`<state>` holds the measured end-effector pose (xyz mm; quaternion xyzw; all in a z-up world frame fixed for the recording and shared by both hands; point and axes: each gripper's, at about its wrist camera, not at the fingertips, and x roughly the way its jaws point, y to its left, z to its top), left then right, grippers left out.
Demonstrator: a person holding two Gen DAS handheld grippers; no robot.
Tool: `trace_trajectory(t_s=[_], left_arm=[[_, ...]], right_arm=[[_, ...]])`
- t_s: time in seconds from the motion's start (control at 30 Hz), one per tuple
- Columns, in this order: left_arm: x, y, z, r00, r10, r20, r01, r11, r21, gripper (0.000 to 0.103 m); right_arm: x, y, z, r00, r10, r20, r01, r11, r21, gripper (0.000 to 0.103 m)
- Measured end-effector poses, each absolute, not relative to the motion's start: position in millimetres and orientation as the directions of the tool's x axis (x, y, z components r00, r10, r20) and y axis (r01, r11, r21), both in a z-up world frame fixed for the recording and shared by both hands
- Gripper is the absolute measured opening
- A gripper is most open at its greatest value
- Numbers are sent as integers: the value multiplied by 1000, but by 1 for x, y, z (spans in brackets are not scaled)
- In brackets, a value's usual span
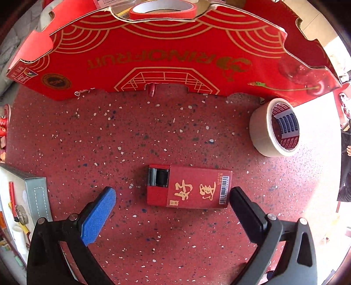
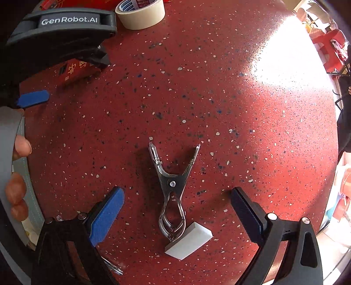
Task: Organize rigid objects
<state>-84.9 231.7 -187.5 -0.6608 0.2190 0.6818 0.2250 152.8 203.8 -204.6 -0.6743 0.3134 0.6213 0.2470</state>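
Observation:
A red cigarette pack [image 1: 188,188] with gold characters lies flat on the speckled red table, just ahead of my left gripper [image 1: 172,200], which stands open with the pack partly between its fingertips. A roll of cream masking tape [image 1: 274,127] stands on edge at the right. In the right wrist view a metal spring clamp [image 2: 173,188] lies with its handles resting on a white eraser block [image 2: 189,240]. My right gripper [image 2: 177,201] is open around the clamp. The left gripper's body [image 2: 63,28] shows over the cigarette pack [image 2: 74,70] at the upper left.
A large red fruit box [image 1: 171,54] stands at the back, with a red tape roll [image 1: 162,8] inside. A grey tray [image 1: 33,197] of small items sits at the left; a person's fingers [image 2: 18,171] grip its rim. The cream tape [image 2: 141,12] shows in the right wrist view.

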Motion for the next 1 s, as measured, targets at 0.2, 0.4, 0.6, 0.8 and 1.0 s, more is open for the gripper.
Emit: trace_trajectory(t_s=[0.2,0.4,0.6,0.8,1.0], left_arm=[[-80,233,-186,-44,36,-998,-587,-810,-3,103],[-78,248,-189,-16,-8,-1000,-600,-799,16,103],[-67,257,-177,-28,32,-999,-678,-735,-5,80],[-59,261,-170,1,19,-1000,-734,-679,-14,72],[-36,224,-158,12,62,-998,-758,-651,-50,72]], right_arm=[[144,197,-208,78,-103,-992,-702,-712,19,103],[134,201,-210,120,-130,-984,-696,-718,10,103],[118,173,-192,83,-60,-995,-647,-763,-8,66],[125,176,-179,57,-94,-994,-656,-754,33,22],[163,190,-156,-115,-184,-976,-748,-631,207,21]])
